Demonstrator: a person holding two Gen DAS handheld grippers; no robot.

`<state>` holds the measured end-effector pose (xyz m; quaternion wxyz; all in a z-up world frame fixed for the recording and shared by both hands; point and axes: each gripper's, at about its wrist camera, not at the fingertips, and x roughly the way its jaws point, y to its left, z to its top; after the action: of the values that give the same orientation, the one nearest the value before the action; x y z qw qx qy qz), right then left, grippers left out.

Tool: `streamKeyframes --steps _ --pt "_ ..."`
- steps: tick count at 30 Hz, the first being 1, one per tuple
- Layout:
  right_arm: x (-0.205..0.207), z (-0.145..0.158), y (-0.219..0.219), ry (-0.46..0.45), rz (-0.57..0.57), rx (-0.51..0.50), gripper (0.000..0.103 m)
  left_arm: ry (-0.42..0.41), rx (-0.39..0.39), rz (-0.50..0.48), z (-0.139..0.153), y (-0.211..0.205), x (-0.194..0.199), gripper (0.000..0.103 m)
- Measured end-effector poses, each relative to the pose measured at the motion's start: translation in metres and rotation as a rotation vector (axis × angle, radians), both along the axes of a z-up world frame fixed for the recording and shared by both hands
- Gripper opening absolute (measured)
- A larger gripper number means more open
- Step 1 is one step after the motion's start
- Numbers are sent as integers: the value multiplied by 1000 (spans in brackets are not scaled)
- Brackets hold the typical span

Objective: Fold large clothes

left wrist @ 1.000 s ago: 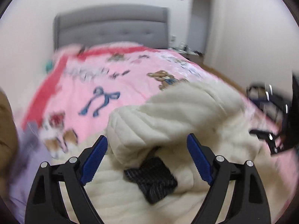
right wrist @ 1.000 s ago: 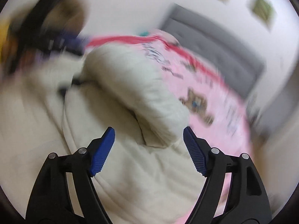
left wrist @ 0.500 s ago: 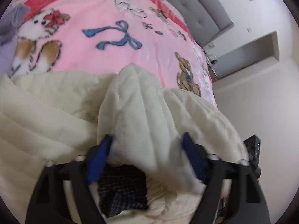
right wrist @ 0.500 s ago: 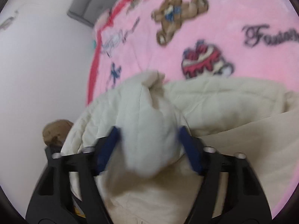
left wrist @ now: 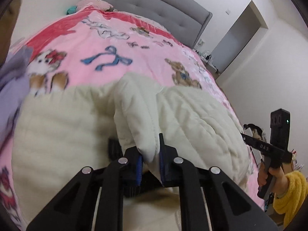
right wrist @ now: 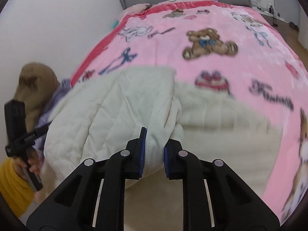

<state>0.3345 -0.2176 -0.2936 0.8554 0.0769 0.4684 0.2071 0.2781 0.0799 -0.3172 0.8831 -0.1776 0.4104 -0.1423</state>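
Purple garment and brown cushion crowd cream coat on pink blanket

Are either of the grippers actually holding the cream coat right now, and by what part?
Both are. The left gripper pinches a padded fold of the cream quilted coat, and the right gripper clamps another stitched edge fold.
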Motion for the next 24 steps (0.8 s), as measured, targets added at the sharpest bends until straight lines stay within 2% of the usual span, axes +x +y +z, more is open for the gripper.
streamKeyframes --steps 2,4,6,9,11,12,13,15,18,19,20,21,22,23,24 --pt "-5 -17 -3 31 -65 29 15 27 59 -16 -16 -11 1 14" --pt "-1 -34 -4 57 -134 33 15 -1 94 -23 -21 -16 5 16" --pt "0 -42 5 37 -146 -49 16 24 63 2 -30 -10 14 22" --pt "0 -38 11 47 -169 -92 19 39 19 27 -29 0 15 29" --pt "-4 -29 6 44 -182 -74 27 4 66 44 -17 0 5 39" --pt "-7 -23 4 36 -185 -72 38 -17 98 48 -13 -2 1 39" --pt "-11 -16 1 13 -171 -68 46 -44 141 50 -6 -4 -4 39" --pt "-19 -5 -2 -40 -157 -99 48 -111 247 85 12 -12 -17 40" --pt "-37 26 -7 -194 -146 -106 52 -234 320 205 43 -14 -35 46" --pt "-47 42 -7 -299 -143 -100 60 -285 330 226 54 -16 -40 50" --pt "-52 51 -6 -366 -132 -93 70 -331 337 226 63 -21 -43 52" --pt "-58 59 -1 -440 -102 -99 72 -380 358 171 74 -33 -42 52" --pt "-58 64 11 -494 -33 -153 75 -385 374 104 77 -45 -37 54" --pt "-54 63 19 -489 16 -184 74 -363 381 26 75 -59 -28 54" --pt "-45 56 31 -446 92 -211 74 -327 382 -20 70 -67 -20 54"
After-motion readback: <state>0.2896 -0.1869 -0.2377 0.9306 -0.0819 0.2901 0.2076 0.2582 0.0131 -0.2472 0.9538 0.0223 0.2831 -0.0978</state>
